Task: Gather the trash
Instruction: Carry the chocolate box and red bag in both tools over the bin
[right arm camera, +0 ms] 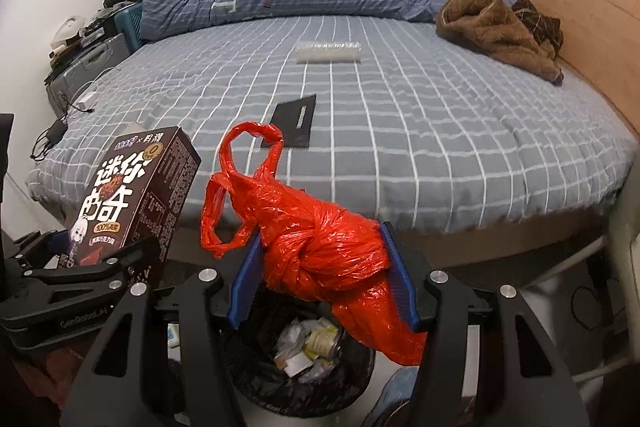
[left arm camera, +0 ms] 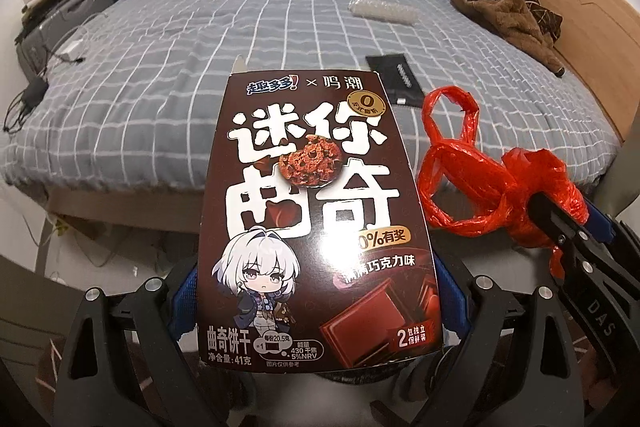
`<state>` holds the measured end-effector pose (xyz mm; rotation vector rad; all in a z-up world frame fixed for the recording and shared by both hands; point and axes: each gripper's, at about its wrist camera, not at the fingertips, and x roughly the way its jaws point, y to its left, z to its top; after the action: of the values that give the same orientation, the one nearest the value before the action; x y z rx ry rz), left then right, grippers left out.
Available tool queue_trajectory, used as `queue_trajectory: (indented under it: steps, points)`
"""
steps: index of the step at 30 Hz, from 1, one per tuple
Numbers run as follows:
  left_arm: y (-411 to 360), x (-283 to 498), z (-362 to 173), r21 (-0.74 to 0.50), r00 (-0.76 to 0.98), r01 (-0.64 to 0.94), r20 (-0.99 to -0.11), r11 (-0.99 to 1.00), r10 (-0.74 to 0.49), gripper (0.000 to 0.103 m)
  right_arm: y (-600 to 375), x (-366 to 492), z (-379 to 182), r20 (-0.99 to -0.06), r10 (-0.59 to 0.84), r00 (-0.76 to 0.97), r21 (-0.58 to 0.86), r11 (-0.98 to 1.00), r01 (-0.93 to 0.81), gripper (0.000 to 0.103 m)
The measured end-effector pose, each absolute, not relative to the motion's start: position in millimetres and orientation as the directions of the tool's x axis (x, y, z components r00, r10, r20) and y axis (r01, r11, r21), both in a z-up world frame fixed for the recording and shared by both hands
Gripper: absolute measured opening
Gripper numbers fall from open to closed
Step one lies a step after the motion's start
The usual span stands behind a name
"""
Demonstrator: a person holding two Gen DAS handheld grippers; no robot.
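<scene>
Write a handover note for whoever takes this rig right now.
Left tool: shut on the cookie box, held up off the bed.
Right tool: shut on the red bag, held directly over the bin.
Bin: already holds some wrappers.
On the bed: a black packet and a clear wrapper.
Done: box and bag picked up.
Left: drop both in the bin, then probably fetch the two from the bed.

Both wrist cameras look forward and downward along their tongs from the foot of the bed (right arm camera: pixel 400 115), close behind what each holds; both share the checked bed, and each catches the other's load at its edge
</scene>
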<state>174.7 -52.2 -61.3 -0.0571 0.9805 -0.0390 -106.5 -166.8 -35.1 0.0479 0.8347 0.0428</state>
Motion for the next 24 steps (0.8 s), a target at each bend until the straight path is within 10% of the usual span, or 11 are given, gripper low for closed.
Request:
queue_trajectory:
  steps: [24]
  points:
    - [-27.3, 165.6, -96.3, -0.050, 0.477, -0.032, -0.878, 0.998, -0.028, 0.090, -149.7, -144.8, -75.4, -0.809, 0.023, 0.587, 0.004, 0.999, -0.034, 0.054]
